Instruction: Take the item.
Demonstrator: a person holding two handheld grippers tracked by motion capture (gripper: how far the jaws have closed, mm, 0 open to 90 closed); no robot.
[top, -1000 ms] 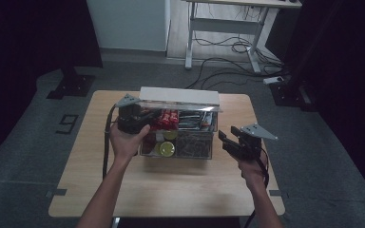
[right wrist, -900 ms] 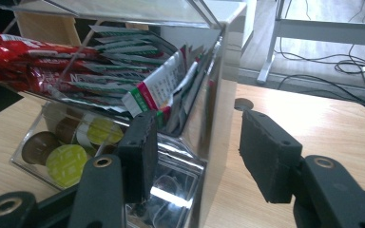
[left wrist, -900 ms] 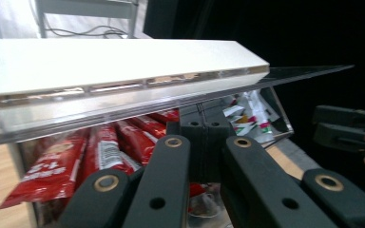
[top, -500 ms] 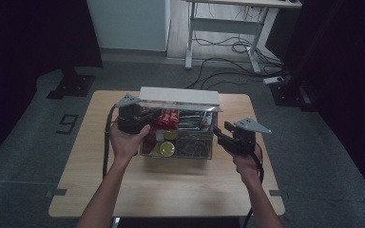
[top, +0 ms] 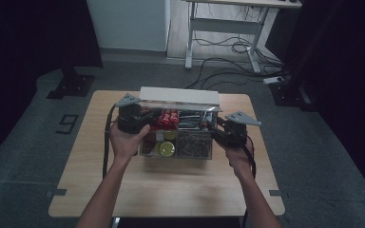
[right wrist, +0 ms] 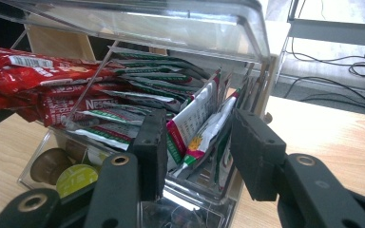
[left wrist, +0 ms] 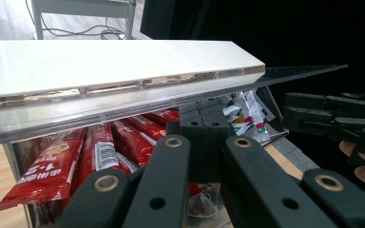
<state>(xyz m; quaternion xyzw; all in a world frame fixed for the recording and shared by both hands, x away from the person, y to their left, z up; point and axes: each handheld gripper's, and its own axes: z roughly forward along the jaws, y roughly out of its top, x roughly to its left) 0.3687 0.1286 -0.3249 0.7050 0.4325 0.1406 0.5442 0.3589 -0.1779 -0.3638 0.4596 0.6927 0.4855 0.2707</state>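
Observation:
A clear plastic organiser box [top: 192,151] stands mid-table with its white-backed lid [top: 178,95] raised. It holds red sachets [right wrist: 33,76], white-and-green sachets [right wrist: 195,114] and coffee pods [right wrist: 76,178]. My left gripper [top: 145,118] is at the box's left end, and its jaws [left wrist: 204,118] are shut together just under the lid [left wrist: 123,61], above the red sachets [left wrist: 100,152]. My right gripper [top: 214,127] is at the box's right end. Its jaws [right wrist: 199,135] have just been closing and straddle the upright white-and-green sachets, with a gap still showing beside the right pad [right wrist: 256,156].
The light wooden table [top: 171,190] has bare room in front of the box and on both sides. Behind it on the grey floor are a desk frame with cables [top: 223,47] and a dark stand [top: 71,85].
My right gripper has moved left from beside the box to its right end, and its jaws have narrowed around the sachets. The left gripper and the lid have stayed put.

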